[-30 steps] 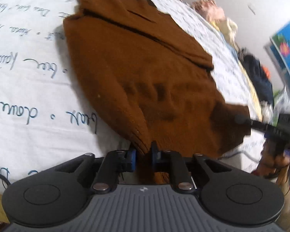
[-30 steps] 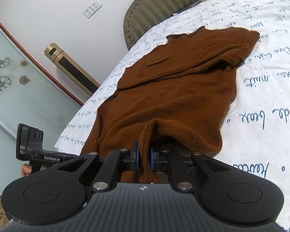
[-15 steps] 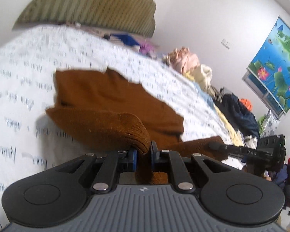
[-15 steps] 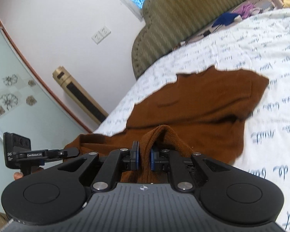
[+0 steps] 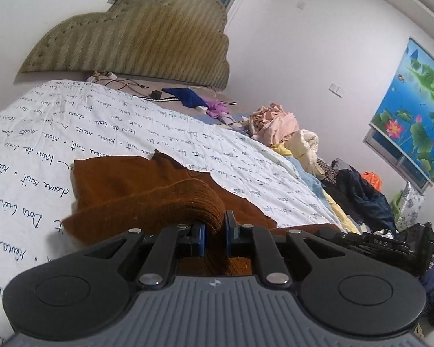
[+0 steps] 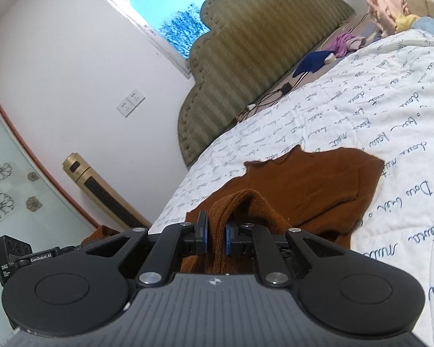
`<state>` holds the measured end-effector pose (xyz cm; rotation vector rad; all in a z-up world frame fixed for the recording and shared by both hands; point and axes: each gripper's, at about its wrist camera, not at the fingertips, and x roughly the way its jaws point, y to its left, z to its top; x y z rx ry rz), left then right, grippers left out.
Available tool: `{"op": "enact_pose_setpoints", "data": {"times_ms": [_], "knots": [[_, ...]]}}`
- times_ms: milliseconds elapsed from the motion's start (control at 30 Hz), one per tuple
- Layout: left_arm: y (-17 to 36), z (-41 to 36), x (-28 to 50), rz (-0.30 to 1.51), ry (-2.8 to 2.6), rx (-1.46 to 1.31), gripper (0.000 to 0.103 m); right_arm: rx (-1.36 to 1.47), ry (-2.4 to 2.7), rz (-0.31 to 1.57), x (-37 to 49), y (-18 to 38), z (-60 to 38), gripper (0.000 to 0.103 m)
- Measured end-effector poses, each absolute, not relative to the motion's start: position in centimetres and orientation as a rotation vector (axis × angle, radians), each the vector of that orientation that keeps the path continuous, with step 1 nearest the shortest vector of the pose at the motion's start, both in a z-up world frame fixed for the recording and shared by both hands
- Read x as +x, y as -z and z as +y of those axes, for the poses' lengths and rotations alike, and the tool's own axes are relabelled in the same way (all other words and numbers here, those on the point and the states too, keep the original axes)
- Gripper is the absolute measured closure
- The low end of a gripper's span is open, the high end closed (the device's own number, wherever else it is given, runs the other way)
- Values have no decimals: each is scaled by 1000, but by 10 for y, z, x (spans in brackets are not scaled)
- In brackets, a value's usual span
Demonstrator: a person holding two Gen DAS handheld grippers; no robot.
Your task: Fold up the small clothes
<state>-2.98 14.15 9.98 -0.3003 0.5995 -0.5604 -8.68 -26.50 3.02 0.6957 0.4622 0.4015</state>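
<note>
While both tools were raised over the bed, we noted the left gripper nearly closed, its blue pads pinching a ribbed edge of the brown knit garment. From that grip the cloth arched up and forward, then fell away ahead and to the left onto the white bedspread printed with script. We found the right gripper in the same state, pads clamped on another bunched fold of the garment, the rest lying flat ahead and to its right. Each tool appeared at the edge of the other's view, low and to the side. Beyond the garment, well ahead of both grippers, stood the padded headboard; a heap of loose clothes lay far off to the right of the left gripper.
</note>
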Motion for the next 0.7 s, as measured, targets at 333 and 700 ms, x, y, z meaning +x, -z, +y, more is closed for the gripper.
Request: {"op": "enact_pose_setpoints", "data": {"times_ms": [333, 700], "knots": [[-89, 119, 25, 635, 461, -212, 90, 692, -294, 473, -48, -14, -265, 87], [-74, 98, 73, 689, 421, -189, 90, 745, -213, 473, -13, 6, -273, 87]]}}
